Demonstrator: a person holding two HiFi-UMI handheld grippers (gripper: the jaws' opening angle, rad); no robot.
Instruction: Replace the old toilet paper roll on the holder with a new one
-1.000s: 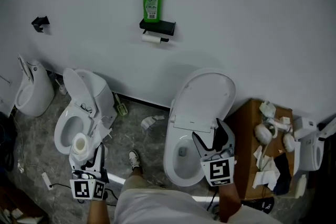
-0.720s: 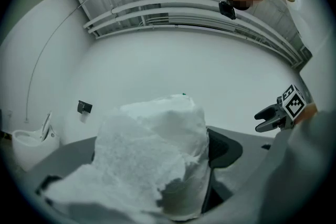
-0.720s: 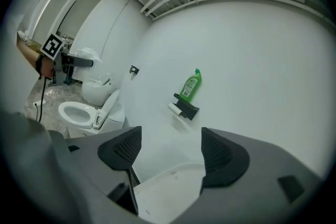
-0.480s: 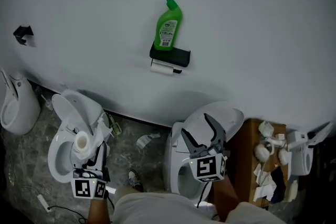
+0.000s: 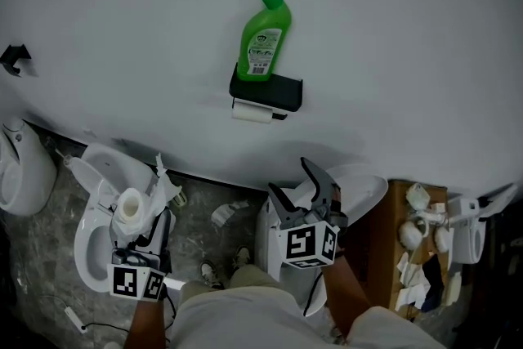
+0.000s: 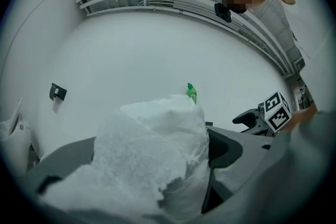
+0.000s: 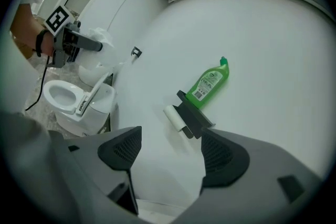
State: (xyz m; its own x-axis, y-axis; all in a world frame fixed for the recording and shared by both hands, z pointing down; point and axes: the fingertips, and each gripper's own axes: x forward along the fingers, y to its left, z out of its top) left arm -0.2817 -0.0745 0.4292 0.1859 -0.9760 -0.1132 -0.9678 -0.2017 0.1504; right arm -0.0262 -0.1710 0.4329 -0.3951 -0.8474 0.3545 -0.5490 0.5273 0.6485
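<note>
**Step in hand (judged): approach the holder to take off the old roll.**

1. The left gripper (image 5: 144,225) is clamped on the new roll (image 5: 129,207). The soft paper fills the space between its jaws, and loose, crumpled wrap stands above them. The new roll is low and well to the left of the holder (image 5: 279,93), nowhere near it. Park it on that side, and do not squeeze harder, since the paper looks likely to crush.

2. The holder is fixed to the wall (image 5: 392,29). The old roll (image 5: 251,114) hangs directly under it, and a green bottle (image 5: 265,37) stands on its top shelf. Any upward knock on the holder may tip the bottle, so come in from below the shelf.

3. The right gripper (image 5: 292,182) is below the holder and slightly to its right, well apart from it. Its jaws stand wide with nothing between them. Its own view lines the old roll up beyond the gap. Advance along that line, place one jaw on each side of the old roll, and close only once both pads flank the paper.
</note>
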